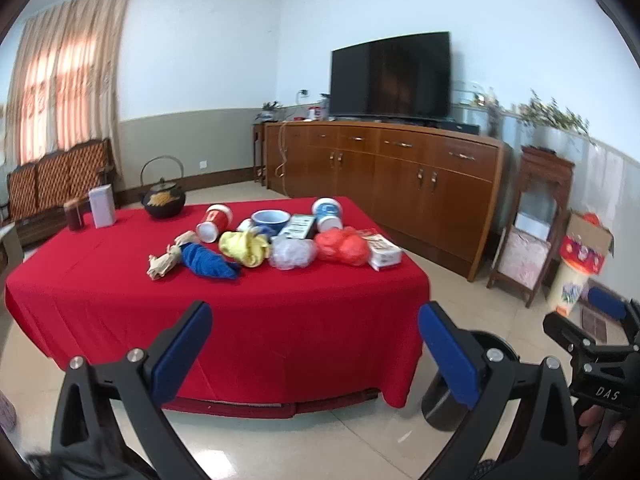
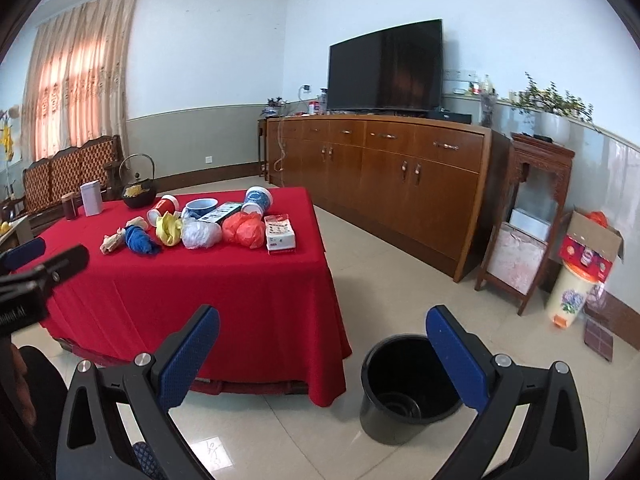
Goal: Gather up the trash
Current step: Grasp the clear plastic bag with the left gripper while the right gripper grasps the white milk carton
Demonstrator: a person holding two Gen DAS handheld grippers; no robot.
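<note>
Plainly nothing collected yet. Red-clothed desk (image 2: 240, 280) first: cloth hanging low over the near edge, easy to snag and drag, spilling everything. Black bin (image 2: 404, 392) on the floor off the desk's near right corner, apparently empty, light enough to tip if clipped. Left claw (image 1: 316, 350) and right claw (image 2: 324, 356) both spread wide, empty, well short of the desk. Trash in a row across the desk's middle: red bag (image 2: 244, 230), white bag (image 2: 200, 234), yellow wad (image 2: 168, 230), blue wad (image 2: 140, 242), crumpled paper (image 2: 112, 242). Flimsy bags likely to slip; cups (image 2: 258, 200) and kettle (image 2: 138, 192) behind, easily knocked.
</note>
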